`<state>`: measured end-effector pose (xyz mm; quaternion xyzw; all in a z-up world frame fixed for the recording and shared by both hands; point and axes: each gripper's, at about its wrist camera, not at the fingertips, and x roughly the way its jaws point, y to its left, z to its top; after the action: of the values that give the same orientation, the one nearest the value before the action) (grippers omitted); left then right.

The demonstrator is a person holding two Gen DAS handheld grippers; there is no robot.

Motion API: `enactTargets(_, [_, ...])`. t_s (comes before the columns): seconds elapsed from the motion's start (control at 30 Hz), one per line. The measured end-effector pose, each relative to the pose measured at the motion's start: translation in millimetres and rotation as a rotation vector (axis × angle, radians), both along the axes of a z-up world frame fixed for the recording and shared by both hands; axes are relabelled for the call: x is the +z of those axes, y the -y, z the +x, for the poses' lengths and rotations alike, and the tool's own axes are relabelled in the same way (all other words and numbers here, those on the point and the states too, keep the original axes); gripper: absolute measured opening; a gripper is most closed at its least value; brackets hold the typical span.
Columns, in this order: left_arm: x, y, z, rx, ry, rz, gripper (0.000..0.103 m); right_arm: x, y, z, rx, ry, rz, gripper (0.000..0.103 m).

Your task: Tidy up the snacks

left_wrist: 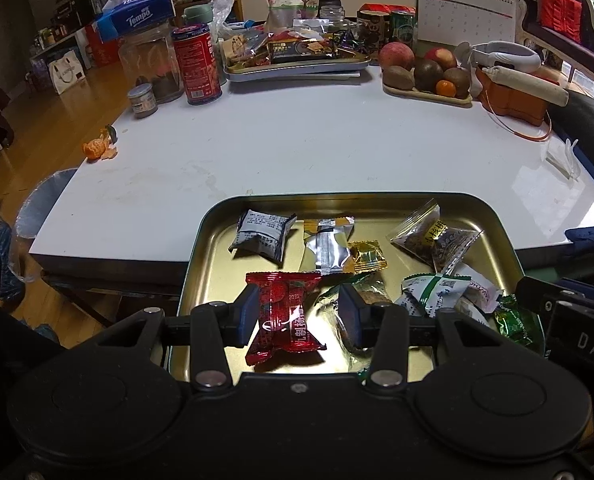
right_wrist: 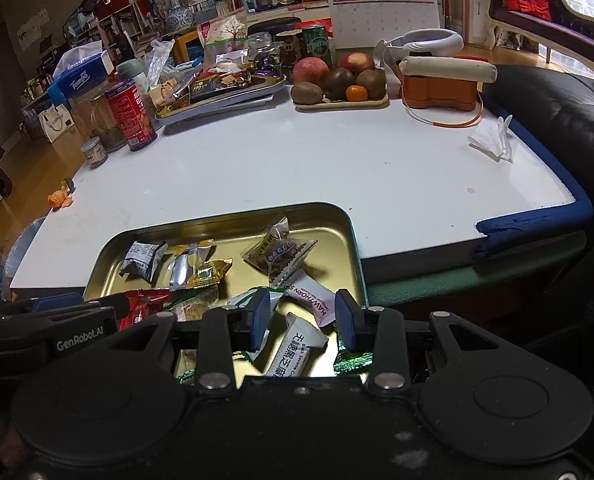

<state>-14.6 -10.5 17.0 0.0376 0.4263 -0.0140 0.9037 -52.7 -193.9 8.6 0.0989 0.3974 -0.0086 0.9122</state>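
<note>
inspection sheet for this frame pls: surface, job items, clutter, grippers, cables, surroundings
Surface: white table, mostly bare in the middle; blue edge guard torn at the near right corner.
Job's things: gold tin tray at the near edge holds wrapped snacks, among them a red packet and a white sesame bar.
Clutter: second snack tray, red can, fruit plate, peeled tangerine, tissue.
Grippers: left gripper open, straddling the red packet; right gripper open over the sesame bar.
Cables: nothing seen.
Surroundings: desk calendar, tissue box, black sofa, wood floor.
</note>
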Motion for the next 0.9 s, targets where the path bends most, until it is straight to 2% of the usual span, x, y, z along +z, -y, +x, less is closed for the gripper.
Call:
enactTargets(0.4, [-1.5,-4.4,3.1,0.006,-0.028,-0.045,0.052,-2.8,-0.4,2.8,0.002,-0.013,0.000,0.038])
enactTargets(0.9, [-3.0,-5.0,4.5,0.004,-0.043,-0.052,0.052,-4.5,-2.8,3.7,0.012,-0.021,-0.008,0.038])
